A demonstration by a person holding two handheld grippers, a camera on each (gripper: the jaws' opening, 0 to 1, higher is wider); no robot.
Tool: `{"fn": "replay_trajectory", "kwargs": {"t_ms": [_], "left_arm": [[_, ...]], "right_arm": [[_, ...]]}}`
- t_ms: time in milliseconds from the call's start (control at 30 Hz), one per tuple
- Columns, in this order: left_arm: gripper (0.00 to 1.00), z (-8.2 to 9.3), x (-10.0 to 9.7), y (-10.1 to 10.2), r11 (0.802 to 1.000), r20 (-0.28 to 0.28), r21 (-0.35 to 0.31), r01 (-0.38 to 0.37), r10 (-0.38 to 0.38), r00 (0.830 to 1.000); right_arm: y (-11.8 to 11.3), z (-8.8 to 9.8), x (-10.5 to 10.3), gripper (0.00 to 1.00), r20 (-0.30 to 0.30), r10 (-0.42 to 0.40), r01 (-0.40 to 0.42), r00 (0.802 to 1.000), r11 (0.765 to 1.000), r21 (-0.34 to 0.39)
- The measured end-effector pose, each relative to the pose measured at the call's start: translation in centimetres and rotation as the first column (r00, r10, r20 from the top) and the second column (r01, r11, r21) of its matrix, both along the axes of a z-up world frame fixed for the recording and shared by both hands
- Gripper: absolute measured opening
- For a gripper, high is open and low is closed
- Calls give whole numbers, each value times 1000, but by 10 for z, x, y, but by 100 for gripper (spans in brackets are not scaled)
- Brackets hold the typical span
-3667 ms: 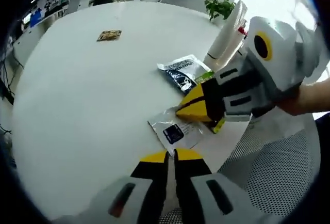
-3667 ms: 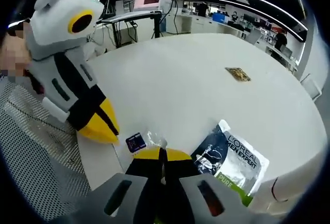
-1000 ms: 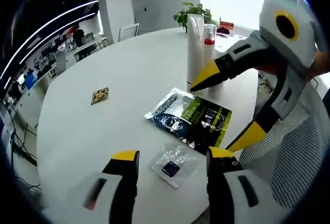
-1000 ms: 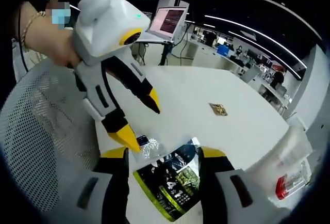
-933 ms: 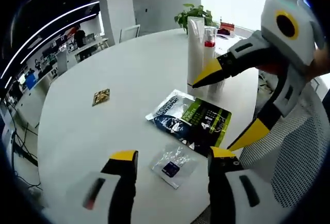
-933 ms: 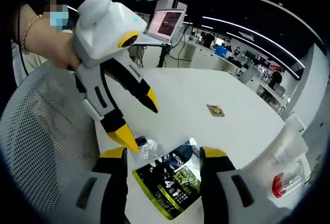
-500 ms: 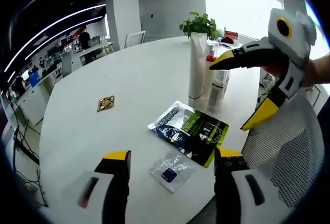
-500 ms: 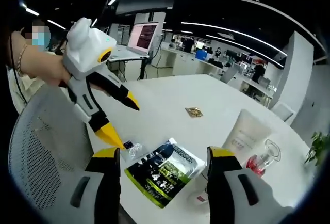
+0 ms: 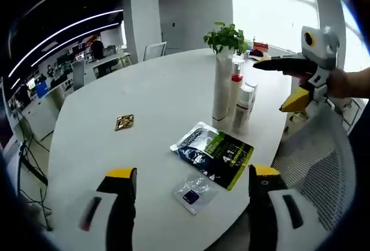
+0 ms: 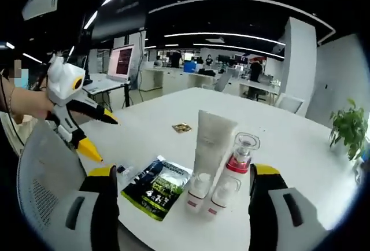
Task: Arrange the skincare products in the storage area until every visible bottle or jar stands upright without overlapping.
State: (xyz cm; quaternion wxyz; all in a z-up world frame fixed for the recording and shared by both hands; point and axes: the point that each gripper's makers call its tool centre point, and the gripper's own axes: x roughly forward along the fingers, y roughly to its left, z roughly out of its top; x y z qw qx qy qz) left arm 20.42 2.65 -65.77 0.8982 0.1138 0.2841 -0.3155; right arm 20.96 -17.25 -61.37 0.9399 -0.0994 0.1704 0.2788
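Both claws wide open, empty

The table (image 9: pixel 162 100) is white, the pouch (image 10: pixel 155 188) is dark blue with a lime-green panel, the tube (image 10: pixel 209 140) is off-white, the pump bottle (image 10: pixel 239 154) is clear with a red collar, and both grippers' jaws are black, yellow-tipped.

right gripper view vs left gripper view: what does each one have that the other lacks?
Right gripper view's extras: the open left gripper and a lit monitor.
Left gripper view's extras: the open right gripper and a bright window.
Shared: white tube, red-collared bottle, dark pouch, clear sachet, gold packet, potted plant.
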Motion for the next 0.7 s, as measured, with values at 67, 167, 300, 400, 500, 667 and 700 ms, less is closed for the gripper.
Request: {"fn": "replay_trajectory", "kwargs": {"t_ms": [67,167,300,400,500,667,700], "left_arm": [[85,0,0,7,1000,-2,-17,-17,17,1000],[87,5,-4,12,998,-2,-43,-36,36,999],[91,4,-8,23,996,-9,-64,-60,59,998],[94,5,-11,31,994,-8,-73,-76,75,997],[98,3,-12,42,992,-14,-77,-98,98,995],[99,3,-16,50,986,-33,-101,-129,126,991],[99,2,-17,51,986,-33,-99,-133,131,991]], "right_arm": [[-8,-2,0,98,-16,-28,28,999,999,17],[-18,-4,1,99,-31,-60,61,998,997,38],[-25,-4,1,100,-53,-98,102,994,992,77],[-26,-5,1,100,-66,-117,123,991,987,100],[-26,-7,0,100,-72,-124,131,990,985,110],[-24,-16,-3,100,-93,-127,137,988,985,107],[-25,-17,-3,100,-96,-128,137,987,986,96]]}}
